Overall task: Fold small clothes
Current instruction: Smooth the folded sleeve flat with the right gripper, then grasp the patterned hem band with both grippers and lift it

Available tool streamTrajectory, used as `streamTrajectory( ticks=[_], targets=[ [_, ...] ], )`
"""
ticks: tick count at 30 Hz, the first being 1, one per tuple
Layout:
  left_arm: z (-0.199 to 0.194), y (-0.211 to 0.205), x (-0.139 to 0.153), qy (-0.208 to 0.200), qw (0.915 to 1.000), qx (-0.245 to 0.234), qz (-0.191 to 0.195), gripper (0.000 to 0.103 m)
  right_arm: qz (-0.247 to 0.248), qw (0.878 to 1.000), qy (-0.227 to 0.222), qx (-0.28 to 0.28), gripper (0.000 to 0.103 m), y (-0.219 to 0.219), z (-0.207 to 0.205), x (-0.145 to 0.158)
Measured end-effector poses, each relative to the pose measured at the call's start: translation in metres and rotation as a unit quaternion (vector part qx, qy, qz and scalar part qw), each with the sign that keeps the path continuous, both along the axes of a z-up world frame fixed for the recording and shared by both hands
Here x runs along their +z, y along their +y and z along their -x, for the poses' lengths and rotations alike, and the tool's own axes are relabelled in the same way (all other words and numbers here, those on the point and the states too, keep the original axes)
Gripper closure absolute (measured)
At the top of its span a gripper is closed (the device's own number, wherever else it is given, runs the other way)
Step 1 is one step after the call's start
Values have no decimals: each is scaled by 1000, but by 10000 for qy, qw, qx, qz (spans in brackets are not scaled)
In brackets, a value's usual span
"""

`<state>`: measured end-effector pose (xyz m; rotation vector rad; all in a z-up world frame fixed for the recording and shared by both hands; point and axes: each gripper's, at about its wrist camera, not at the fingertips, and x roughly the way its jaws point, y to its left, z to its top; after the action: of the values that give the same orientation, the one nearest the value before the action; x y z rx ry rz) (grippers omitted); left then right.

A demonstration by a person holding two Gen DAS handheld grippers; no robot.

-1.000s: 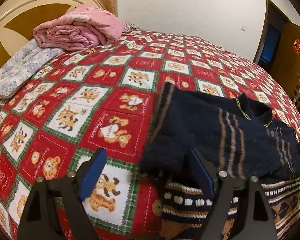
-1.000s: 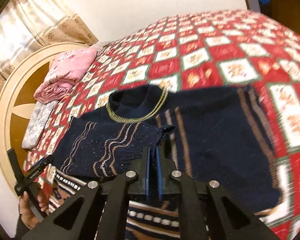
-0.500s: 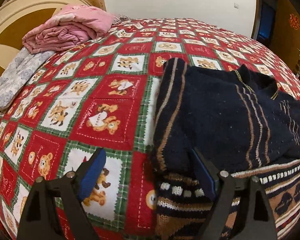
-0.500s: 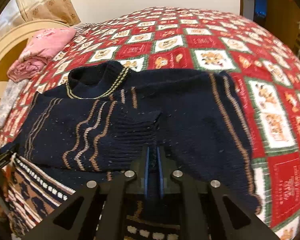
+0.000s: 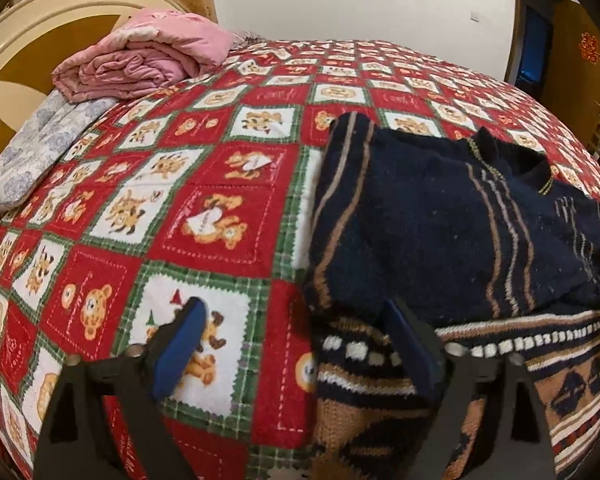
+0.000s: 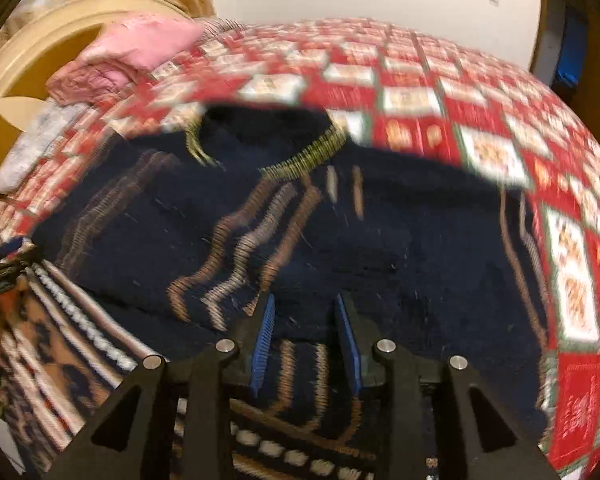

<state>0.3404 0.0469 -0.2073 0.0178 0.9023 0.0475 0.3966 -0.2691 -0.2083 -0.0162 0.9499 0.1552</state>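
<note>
A navy knitted sweater (image 5: pixel 440 220) with brown stripes lies flat on the red teddy-bear quilt (image 5: pixel 204 184), its collar toward the far side. My left gripper (image 5: pixel 294 308) hovers over the sweater's left edge. Its jaws are opening wide, nothing is pressed between them, and the right finger (image 5: pixel 404 336) is over the knit. In the blurred right wrist view the sweater (image 6: pixel 340 240) fills the middle, with a striped sleeve folded across its body. My right gripper (image 6: pixel 305 302) is low over that sleeve. Its jaws are opening and the pads stand apart from the cloth.
A brown, white and navy patterned knit (image 5: pixel 380 364) lies at the near edge under the sweater. A folded pink blanket (image 5: pixel 148 60) and a grey floral pillow (image 5: pixel 40 152) sit by the cream headboard (image 5: pixel 32 40). A dark doorway (image 5: pixel 536 52) is at the far right.
My right gripper, shut on the sleeve cuff before, has parted its jaws and let the sleeve lie on the sweater, sinking closer. The left gripper has widened a little and dropped nearer the bed.
</note>
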Motion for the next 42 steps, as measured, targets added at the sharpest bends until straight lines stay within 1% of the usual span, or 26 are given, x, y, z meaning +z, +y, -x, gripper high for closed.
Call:
streamTrajectory(
  ticks=[2, 4, 6, 8, 9, 10, 11, 13, 14, 16, 19, 25, 32, 34, 37, 42],
  targets=[
    [3, 2, -3, 99, 9999, -10, 43, 4, 4, 10000, 30, -28, 70, -4, 5, 3],
    [8, 1, -5, 133, 9999, -58, -66, 4, -1, 10000, -3, -25, 70, -7, 11, 6],
    [15, 0, -4, 42, 9999, -70, -99, 4, 144, 9999, 18, 33, 70, -5, 17, 4],
    [16, 0, -4, 79, 9999, -19, -144, 4, 278, 9996, -7, 45, 70, -3, 24, 5],
    [17, 0, -3, 127, 9998, 32, -131, 4, 313, 9995, 23, 40, 68, -2, 28, 5],
    [19, 0, -3, 143, 9998, 51, -99, 4, 364, 9993, 80, 23, 62, -1, 31, 2],
    [22, -2, -3, 150, 9998, 45, -91, 4, 425, 9990, 132, 13, 59, -1, 34, -2],
    [28, -5, -4, 146, 9997, 28, -199, 4, 420, 9991, -19, 29, 58, -3, 45, -1],
    [31, -7, -4, 136, 9996, 21, -231, 4, 369, 9993, -23, 38, 58, -4, 49, -1],
    [35, -6, -4, 128, 9997, 49, -209, 4, 263, 9996, -27, -32, 57, -10, 59, 1],
    [40, -3, -3, 180, 9997, 90, -154, 4, 295, 9995, -67, -63, 57, -12, 77, 6],
    [61, -4, 1, 233, 9996, 73, -165, 4, 331, 9993, 58, -161, 57, -18, 118, 2],
    [99, -3, -4, 329, 9994, 33, 118, 4, 223, 9993, -67, -298, 56, -26, 165, 2],
    [112, -1, -5, 341, 9990, 41, 270, 4, 191, 9993, -41, -305, 56, -26, 179, 3],
    [135, 4, -6, 318, 9988, 33, 379, 4, 219, 9992, -82, -312, 56, -26, 200, 2],
    [172, 13, -11, 509, 9970, -43, 589, 5, 244, 9992, -100, -314, 54, -25, 233, 0]
  ],
)
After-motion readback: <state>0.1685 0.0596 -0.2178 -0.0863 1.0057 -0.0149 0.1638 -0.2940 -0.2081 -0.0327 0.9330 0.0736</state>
